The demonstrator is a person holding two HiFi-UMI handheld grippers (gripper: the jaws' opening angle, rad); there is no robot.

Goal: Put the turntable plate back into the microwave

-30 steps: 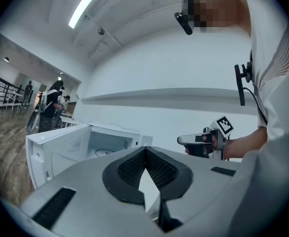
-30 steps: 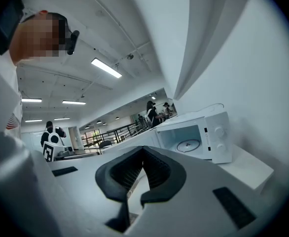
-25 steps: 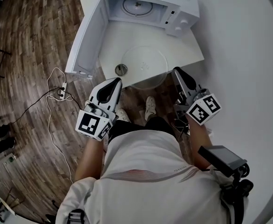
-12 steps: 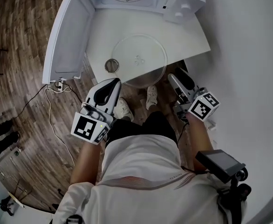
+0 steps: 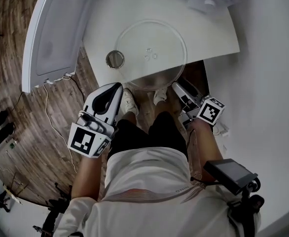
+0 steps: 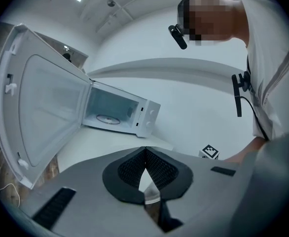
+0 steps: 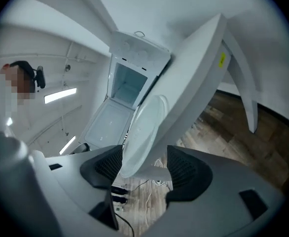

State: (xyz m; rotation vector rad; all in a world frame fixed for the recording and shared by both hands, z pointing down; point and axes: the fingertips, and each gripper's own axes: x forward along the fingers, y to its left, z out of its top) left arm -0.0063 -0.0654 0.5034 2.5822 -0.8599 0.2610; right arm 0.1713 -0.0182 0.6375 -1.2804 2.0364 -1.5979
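The clear glass turntable plate (image 5: 149,51) lies flat on the white table (image 5: 213,36), its near rim over the table's front edge. The microwave (image 6: 117,113) stands at the table's back with its door (image 5: 55,28) swung wide open. My right gripper (image 5: 177,87) is at the plate's near right rim. In the right gripper view its jaws (image 7: 144,164) are opening; the plate's edge (image 7: 144,127) sits between the pads without being pressed. My left gripper (image 5: 116,89) hangs below the table's front left, jaws (image 6: 145,152) shut with nothing in them.
A small round metal-rimmed thing (image 5: 115,59) sits on the table just left of the plate. A roller ring (image 6: 107,118) lies inside the microwave. The person's shoes (image 5: 129,102) are under the table's edge. A cable (image 5: 51,117) trails on the wood floor at left. A white wall runs along the right.
Both grippers have sunk toward the table's front edge. The right gripper has rolled and now reaches the plate's near rim. The head view has tilted, so the table shows larger.
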